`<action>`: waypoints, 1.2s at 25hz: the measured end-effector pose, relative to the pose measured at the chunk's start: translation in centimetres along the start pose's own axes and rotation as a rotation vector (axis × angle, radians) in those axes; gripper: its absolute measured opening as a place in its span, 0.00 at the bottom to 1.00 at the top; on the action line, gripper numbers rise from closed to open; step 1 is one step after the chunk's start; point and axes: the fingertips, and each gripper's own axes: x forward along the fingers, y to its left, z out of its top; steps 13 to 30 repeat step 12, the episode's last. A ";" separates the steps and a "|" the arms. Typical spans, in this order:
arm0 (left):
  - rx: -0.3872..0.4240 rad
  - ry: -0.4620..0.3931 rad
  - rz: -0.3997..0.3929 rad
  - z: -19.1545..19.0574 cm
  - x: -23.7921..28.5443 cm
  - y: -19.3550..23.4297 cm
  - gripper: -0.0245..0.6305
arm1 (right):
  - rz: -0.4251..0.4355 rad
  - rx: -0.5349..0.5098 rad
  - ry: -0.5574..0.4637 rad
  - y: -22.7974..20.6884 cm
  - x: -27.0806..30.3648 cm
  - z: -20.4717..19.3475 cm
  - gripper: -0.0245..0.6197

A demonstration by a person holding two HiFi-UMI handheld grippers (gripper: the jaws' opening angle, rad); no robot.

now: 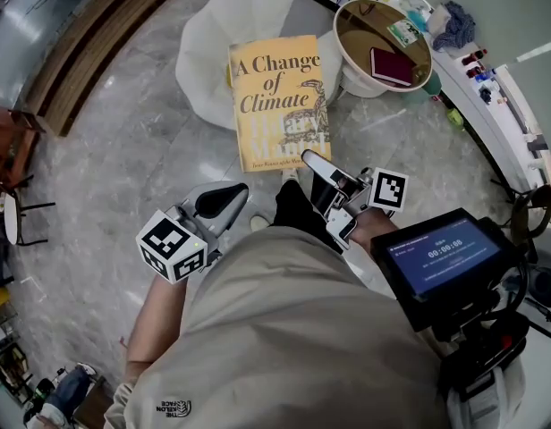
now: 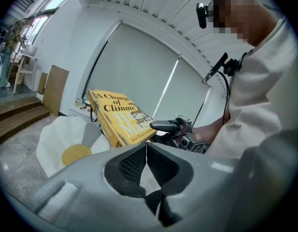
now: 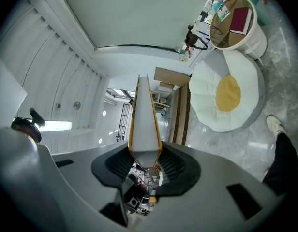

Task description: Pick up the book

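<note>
One white cushion (image 1: 204, 61) shaped like a fried egg lies on the marble floor (image 1: 123, 141), and just beside it stands one round white tub (image 1: 358, 80) holding one dark red booklet (image 1: 393, 66) and one small card (image 1: 402, 32). The one yellow book (image 1: 280, 101) is off the floor, over the cushion, its lower edge clamped between the fingers of the right gripper (image 1: 317, 166). Of the two grippers, the left gripper (image 2: 146, 153) is empty, its fingers pressed together.
</note>
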 end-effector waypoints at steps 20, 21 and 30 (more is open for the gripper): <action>-0.007 0.004 0.008 -0.4 0.1 -0.1 0.05 | 0.020 -0.010 0.016 0.2 0.3 -0.1 0.27; -0.007 0.004 0.008 -0.4 0.1 -0.1 0.05 | 0.020 -0.010 0.016 0.2 0.3 -0.1 0.27; -0.007 0.004 0.008 -0.4 0.1 -0.1 0.05 | 0.020 -0.010 0.016 0.2 0.3 -0.1 0.27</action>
